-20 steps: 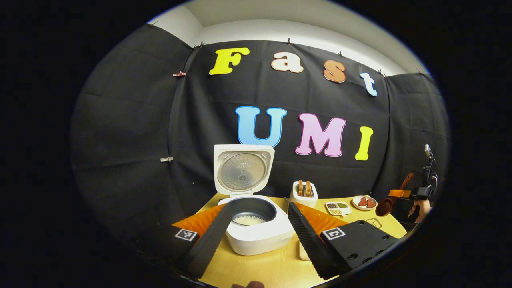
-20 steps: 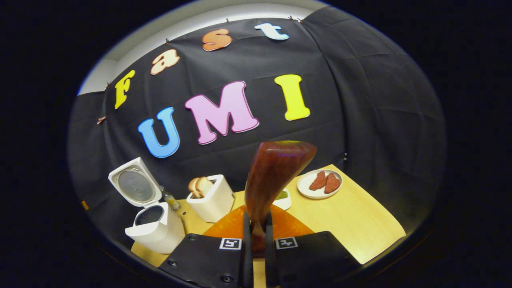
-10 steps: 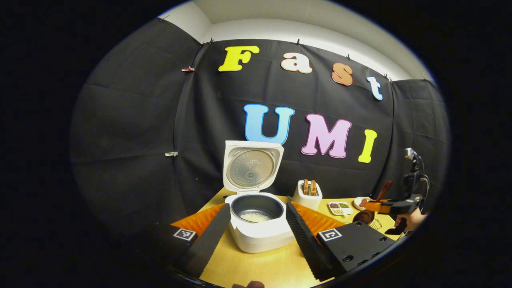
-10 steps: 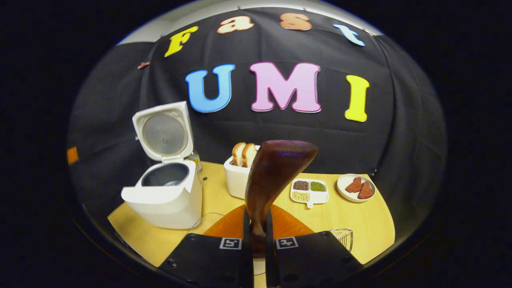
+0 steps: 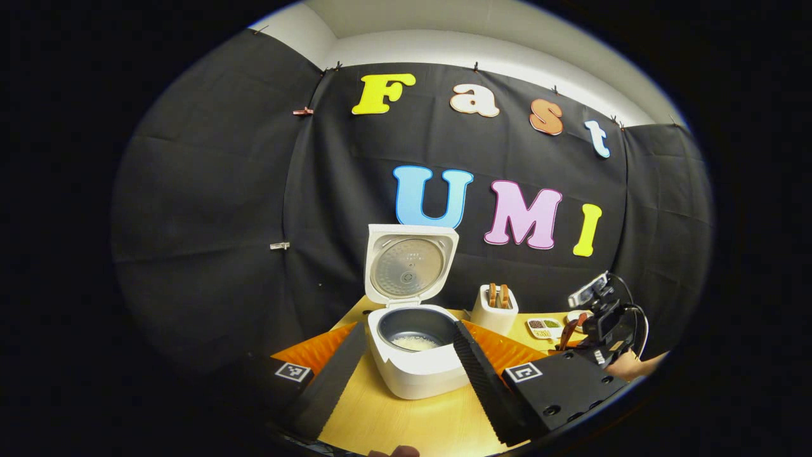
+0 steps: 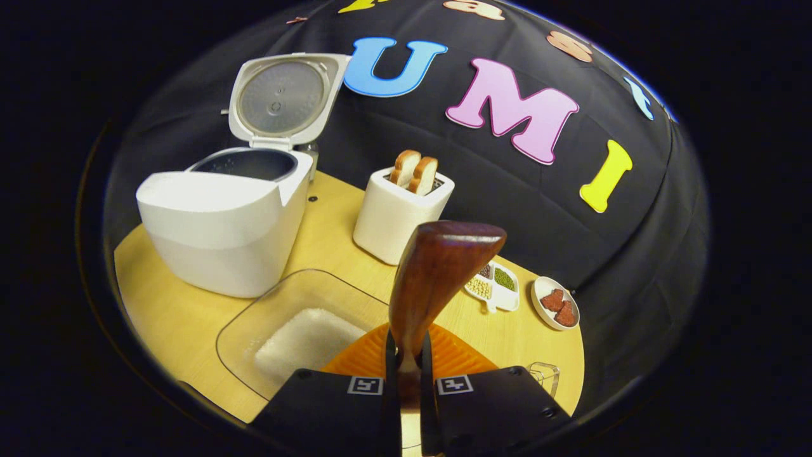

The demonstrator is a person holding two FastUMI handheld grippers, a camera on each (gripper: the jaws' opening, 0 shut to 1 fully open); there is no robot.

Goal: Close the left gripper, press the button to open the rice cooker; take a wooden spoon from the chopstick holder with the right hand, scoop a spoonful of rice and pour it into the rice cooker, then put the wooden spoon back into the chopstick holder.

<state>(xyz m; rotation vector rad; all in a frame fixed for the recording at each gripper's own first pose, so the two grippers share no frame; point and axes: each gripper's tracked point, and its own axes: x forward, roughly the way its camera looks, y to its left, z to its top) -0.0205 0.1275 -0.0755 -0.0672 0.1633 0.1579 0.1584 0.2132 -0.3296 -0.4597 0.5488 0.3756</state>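
above the rice dish, the right tool pinches the wooden spoon.

At lower centre of the left gripper view, the white rice cooker stands on the wooden table with its lid raised upright and some rice in the dark pot. The left claw is spread wide, one finger either side of it. Right of it stands a toaster; the right claw is at the frame's right edge.
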